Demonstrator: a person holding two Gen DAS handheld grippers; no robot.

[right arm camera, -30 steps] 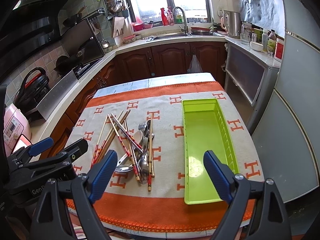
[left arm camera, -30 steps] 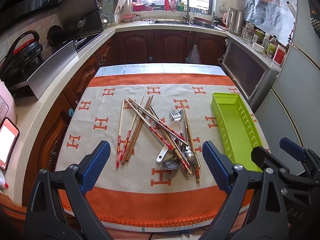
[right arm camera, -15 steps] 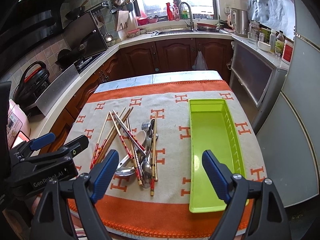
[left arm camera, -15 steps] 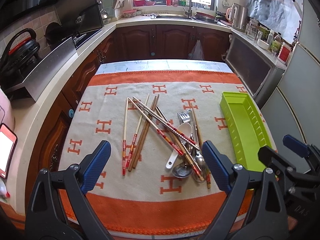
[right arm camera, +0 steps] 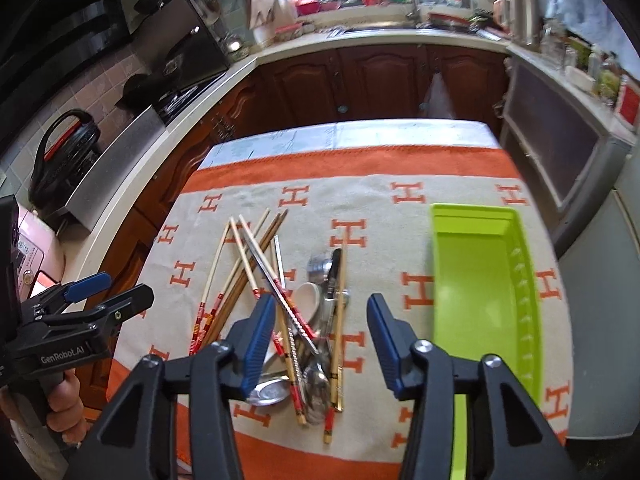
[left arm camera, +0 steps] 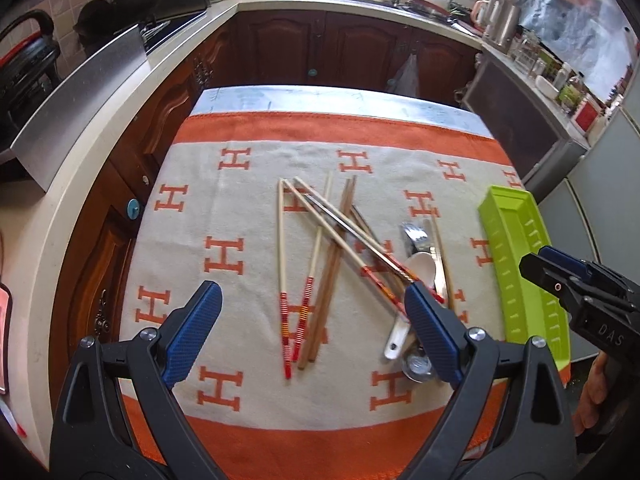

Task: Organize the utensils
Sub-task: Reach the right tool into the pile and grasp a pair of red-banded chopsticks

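While above cloth: both grippers hover
Left gripper [left arm camera: 314,326]: jaws wide apart, holding nothing
Right gripper [right arm camera: 322,344]: jaws closing, nothing gripped
Utensils [right arm camera: 316,320]: piled left of green tray [right arm camera: 472,280]

Crossed utensils [right arm camera: 304,320] heaped, green tray [right arm camera: 476,280] empty

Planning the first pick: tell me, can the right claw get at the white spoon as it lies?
Probably not cleanly: the closing right claw, nothing gripped, hangs above the white spoon, but chopsticks cross it.
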